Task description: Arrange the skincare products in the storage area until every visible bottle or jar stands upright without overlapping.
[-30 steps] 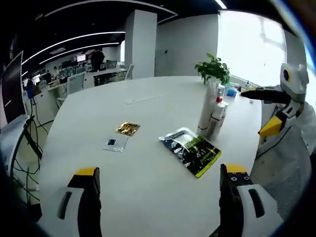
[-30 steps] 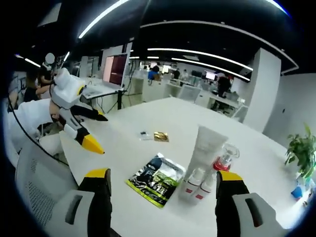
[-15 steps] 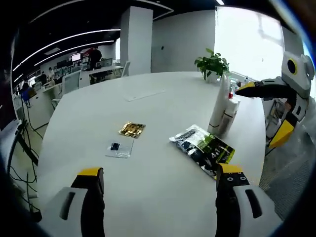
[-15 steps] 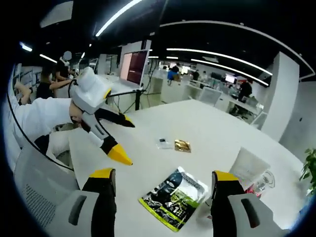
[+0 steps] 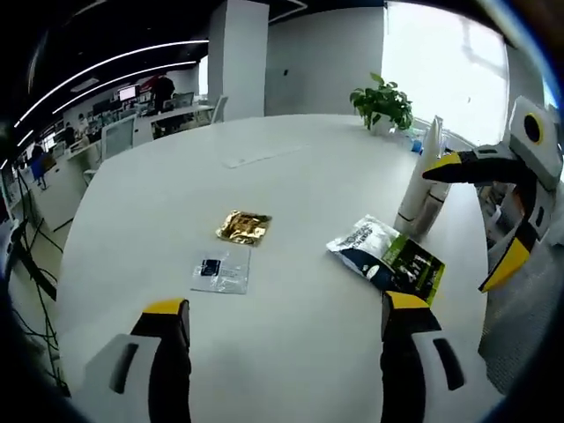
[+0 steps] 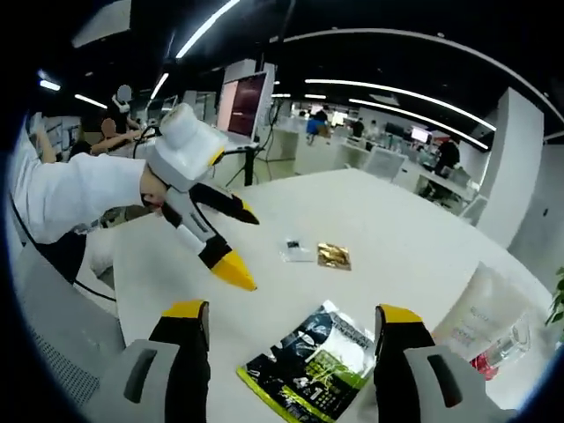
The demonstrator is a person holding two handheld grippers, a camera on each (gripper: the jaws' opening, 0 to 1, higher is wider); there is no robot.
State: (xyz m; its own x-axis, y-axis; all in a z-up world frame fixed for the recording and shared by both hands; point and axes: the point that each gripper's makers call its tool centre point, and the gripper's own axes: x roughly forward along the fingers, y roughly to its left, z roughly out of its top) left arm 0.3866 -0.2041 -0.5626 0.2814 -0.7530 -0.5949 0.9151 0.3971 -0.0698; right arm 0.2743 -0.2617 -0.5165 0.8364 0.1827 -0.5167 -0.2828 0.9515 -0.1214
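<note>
A tall white tube [image 5: 418,179] stands near the table's far right edge, with small white bottles [image 5: 434,210] close against it. In the right gripper view the white tube [image 6: 480,307] sits at the right edge beside a clear red-capped bottle [image 6: 500,349]. A black and green pouch [image 5: 389,258] lies flat in front of them, also seen as the pouch [image 6: 315,363]. My left gripper [image 5: 284,305] is open over bare table. My right gripper [image 6: 292,310] is open above the pouch. The right gripper [image 5: 471,216] reaches in beside the tube, and the left gripper [image 6: 240,243] hangs open at the left.
A gold sachet [image 5: 244,227] and a small clear packet [image 5: 218,271] lie mid-table on the round white table [image 5: 291,167]. A potted plant [image 5: 381,101] stands at the far edge. A person's white sleeve [image 6: 75,194] is at the left. Office desks and chairs lie beyond.
Both views have shifted: the tube group sits further right in each. In the right gripper view the left gripper looms nearer and larger. The products themselves have not moved.
</note>
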